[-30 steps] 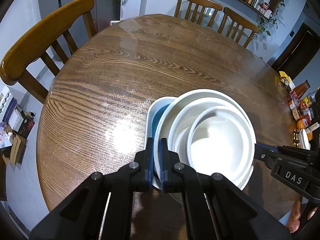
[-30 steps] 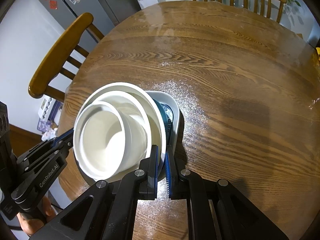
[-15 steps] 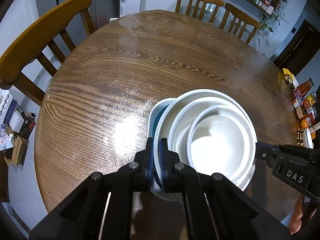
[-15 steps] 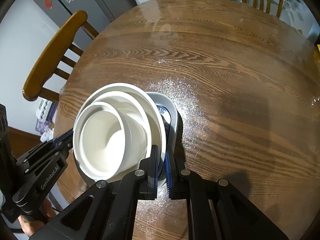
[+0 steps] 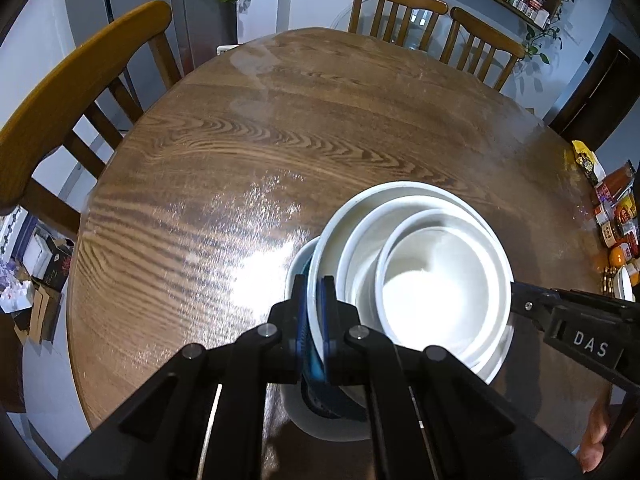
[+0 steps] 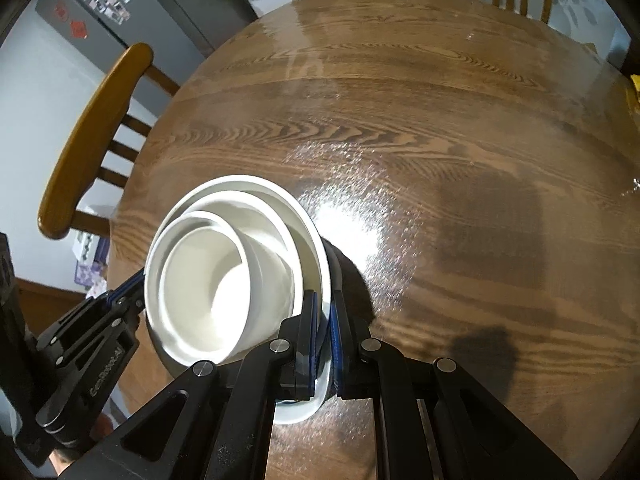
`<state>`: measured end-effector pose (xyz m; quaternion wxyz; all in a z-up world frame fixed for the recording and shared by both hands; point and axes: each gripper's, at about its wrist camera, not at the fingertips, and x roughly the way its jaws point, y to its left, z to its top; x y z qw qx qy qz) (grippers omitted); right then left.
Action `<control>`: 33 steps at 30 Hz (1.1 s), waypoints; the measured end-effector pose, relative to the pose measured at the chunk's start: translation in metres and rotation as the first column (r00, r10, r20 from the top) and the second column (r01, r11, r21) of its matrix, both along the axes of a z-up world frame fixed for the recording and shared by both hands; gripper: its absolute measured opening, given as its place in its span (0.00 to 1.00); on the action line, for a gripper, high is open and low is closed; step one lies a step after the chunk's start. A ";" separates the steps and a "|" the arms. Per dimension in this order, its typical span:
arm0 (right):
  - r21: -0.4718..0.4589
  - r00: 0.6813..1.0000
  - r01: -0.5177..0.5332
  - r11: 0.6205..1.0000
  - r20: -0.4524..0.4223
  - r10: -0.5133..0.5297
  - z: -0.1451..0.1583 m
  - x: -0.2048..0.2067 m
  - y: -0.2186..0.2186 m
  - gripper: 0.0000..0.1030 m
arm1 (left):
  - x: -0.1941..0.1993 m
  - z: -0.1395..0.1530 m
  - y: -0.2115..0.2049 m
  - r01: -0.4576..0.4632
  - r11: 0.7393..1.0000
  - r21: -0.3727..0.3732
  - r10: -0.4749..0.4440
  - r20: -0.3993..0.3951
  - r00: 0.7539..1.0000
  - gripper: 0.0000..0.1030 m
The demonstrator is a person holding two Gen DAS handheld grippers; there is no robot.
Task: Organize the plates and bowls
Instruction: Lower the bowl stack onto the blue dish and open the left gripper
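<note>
wood table [image 5: 248, 152] w/ chairs [image 5: 80, 92], fridge [image 6: 120, 8]

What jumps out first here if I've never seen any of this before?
A nest of white bowls sits on a plate, pinched at its opposite rims by two black tools, the left tool and the right tool. Beneath it lies a round wooden table, glare beside the stack, with wooden chairs around it.

White bowls [image 5: 424, 276], blue-lined plate [image 5: 308, 344], brown wood-grain table [image 5: 280, 152], black jaws.
</note>
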<state>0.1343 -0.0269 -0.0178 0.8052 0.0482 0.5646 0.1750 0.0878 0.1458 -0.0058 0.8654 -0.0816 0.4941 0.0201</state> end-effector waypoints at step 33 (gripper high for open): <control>0.000 0.999 0.010 1.000 0.054 -0.010 0.005 0.006 0.002 0.10 | 0.004 0.000 -0.001 -0.036 0.999 0.017 0.035 0.046 0.998 0.13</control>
